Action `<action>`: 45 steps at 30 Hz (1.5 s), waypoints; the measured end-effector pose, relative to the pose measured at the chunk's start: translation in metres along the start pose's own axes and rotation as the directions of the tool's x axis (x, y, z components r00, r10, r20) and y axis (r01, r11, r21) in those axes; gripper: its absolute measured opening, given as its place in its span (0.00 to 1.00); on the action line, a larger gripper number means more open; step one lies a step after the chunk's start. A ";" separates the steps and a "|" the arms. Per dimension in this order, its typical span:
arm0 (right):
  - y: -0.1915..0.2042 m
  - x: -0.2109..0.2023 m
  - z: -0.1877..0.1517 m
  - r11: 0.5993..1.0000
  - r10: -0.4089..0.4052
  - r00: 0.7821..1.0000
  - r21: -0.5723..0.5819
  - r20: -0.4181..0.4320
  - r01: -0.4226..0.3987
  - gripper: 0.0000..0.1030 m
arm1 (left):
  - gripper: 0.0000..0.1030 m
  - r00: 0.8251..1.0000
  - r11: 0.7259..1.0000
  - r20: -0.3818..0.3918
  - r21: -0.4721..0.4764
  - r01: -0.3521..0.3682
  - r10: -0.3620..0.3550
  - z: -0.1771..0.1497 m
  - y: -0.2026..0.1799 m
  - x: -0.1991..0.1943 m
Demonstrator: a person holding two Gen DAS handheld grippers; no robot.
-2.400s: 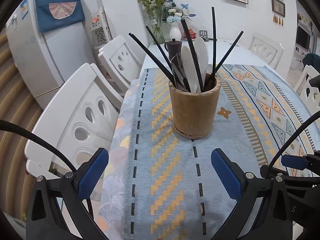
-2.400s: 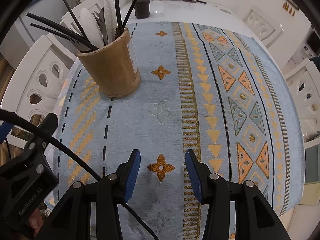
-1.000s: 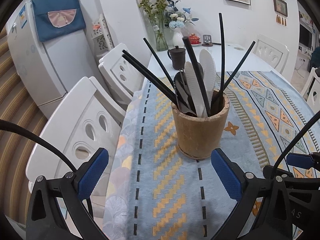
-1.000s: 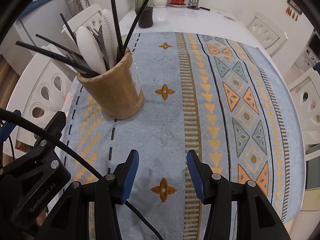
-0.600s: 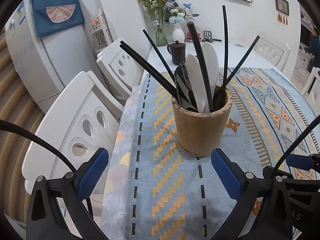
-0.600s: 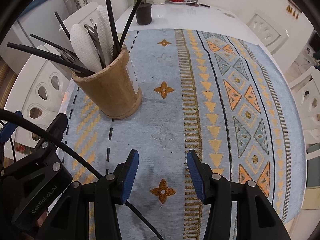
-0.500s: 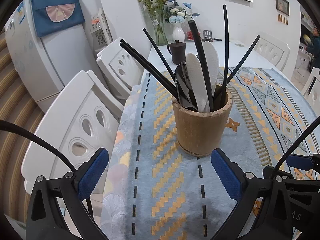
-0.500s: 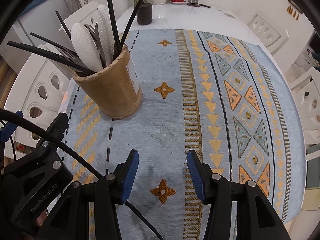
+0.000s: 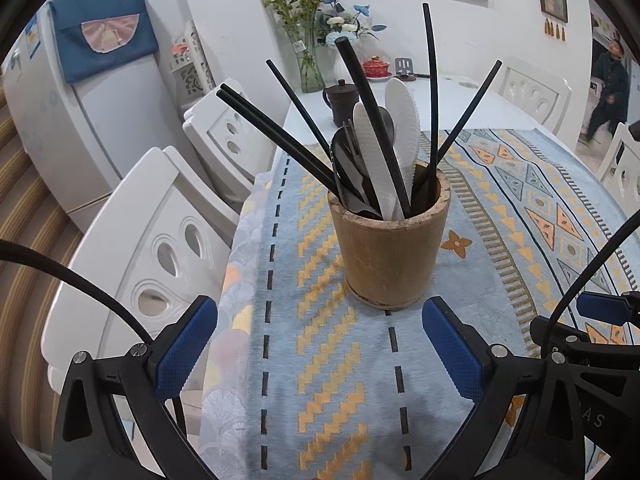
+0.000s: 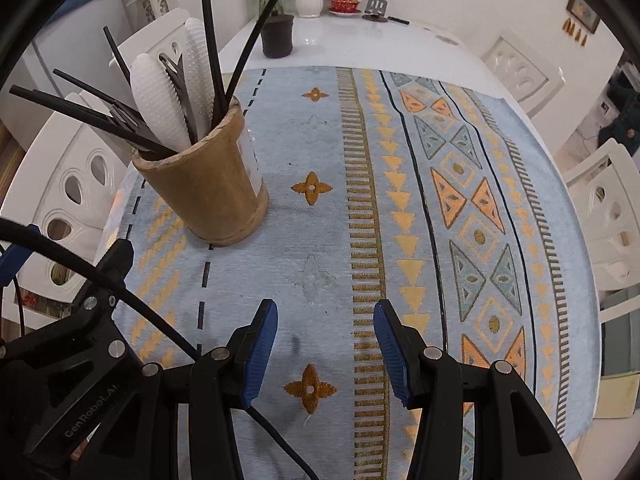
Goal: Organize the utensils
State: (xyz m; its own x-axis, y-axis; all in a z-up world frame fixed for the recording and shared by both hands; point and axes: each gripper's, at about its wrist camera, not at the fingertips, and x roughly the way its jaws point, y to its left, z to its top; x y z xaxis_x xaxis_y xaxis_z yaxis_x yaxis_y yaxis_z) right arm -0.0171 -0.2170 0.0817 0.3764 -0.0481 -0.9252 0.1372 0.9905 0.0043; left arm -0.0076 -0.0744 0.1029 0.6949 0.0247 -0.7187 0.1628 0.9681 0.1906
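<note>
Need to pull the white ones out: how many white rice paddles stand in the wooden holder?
2. Both stand in the wooden holder: the nearer paddle left, the taller paddle right behind it. Another could hide among the black chopsticks.

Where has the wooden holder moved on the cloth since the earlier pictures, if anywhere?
No. The wooden holder stands beside the same orange flower motif as before.

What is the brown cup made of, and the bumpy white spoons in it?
The brown cup looks like bamboo or wood: matte tan wall, thick rough pale rim, though it could be cork. The white spoons look like plastic: even white, matte, with moulded rows of tiny bumps.
</note>
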 end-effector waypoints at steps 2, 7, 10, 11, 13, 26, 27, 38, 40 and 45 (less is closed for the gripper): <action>0.000 0.001 -0.001 1.000 0.003 1.000 0.004 -0.005 -0.003 0.47 | 1.00 1.000 1.000 -0.005 0.001 0.002 -0.002 -0.001 -0.001 0.000; 0.000 0.000 -0.003 1.000 0.004 1.000 0.003 -0.010 -0.004 0.47 | 1.00 1.000 1.000 -0.008 0.005 0.004 -0.004 -0.002 -0.002 0.000; 0.001 0.000 -0.003 1.000 0.004 1.000 0.003 -0.010 -0.004 0.47 | 1.00 1.000 1.000 -0.005 0.007 0.001 -0.001 -0.002 -0.002 -0.001; 0.001 0.000 -0.003 1.000 0.004 1.000 0.003 -0.010 -0.004 0.47 | 1.00 1.000 1.000 -0.005 0.006 0.000 0.000 -0.002 -0.001 -0.001; 0.001 0.000 -0.003 1.000 0.005 1.000 0.004 -0.010 -0.005 0.47 | 1.00 1.000 1.000 -0.006 0.003 0.000 0.000 -0.002 -0.001 0.000; 0.001 0.006 -0.003 1.000 0.025 0.999 0.016 -0.037 -0.024 0.47 | 1.00 1.000 1.000 -0.006 0.024 -0.014 0.014 -0.003 -0.005 0.001; 0.000 0.006 -0.002 0.999 0.037 0.998 0.027 -0.044 -0.036 0.47 | 1.00 1.000 1.000 -0.005 0.027 -0.012 0.013 -0.002 -0.005 0.001; -0.001 0.009 -0.002 0.999 0.039 0.998 0.036 -0.053 -0.037 0.47 | 1.00 1.000 1.000 -0.021 0.017 -0.001 0.002 -0.002 -0.004 0.004; -0.001 0.009 -0.002 0.999 0.040 0.998 0.034 -0.054 -0.038 0.47 | 1.00 1.000 1.000 -0.018 0.016 -0.012 0.012 -0.003 -0.003 0.005; -0.001 0.010 -0.003 0.999 0.038 0.998 0.035 -0.054 -0.036 0.47 | 1.00 0.998 0.998 0.026 0.037 -0.056 0.055 -0.005 -0.004 0.000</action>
